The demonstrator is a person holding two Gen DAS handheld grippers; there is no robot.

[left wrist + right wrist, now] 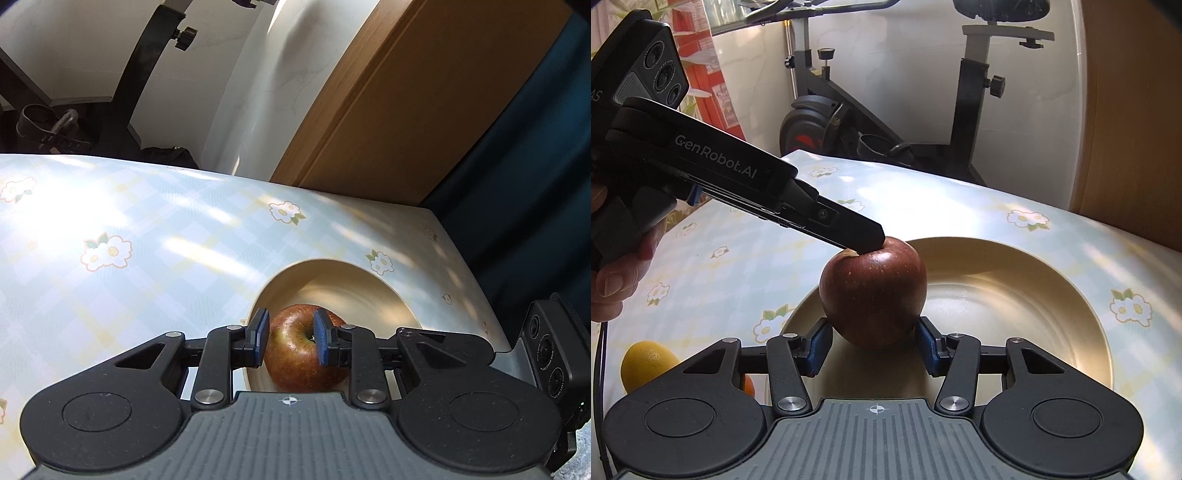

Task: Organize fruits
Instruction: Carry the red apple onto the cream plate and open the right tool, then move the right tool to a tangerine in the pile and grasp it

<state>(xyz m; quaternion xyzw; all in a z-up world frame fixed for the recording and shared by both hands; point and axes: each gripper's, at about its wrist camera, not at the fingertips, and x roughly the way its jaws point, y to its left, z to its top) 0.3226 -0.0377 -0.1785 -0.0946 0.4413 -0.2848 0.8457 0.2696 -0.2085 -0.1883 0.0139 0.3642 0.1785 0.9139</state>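
"GenRobot.AI" left gripper [873, 245], apple [873, 295], plate [1015, 295]

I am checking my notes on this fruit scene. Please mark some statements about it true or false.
1. The apple sits on the beige plate. True.
2. The lemon lies on the plate beside the apple. False: it lies on the tablecloth, left of the plate.
3. The right gripper has its fingers on either side of the apple. True.
4. The left gripper reaches the apple from below. False: its tip is at the apple's top.
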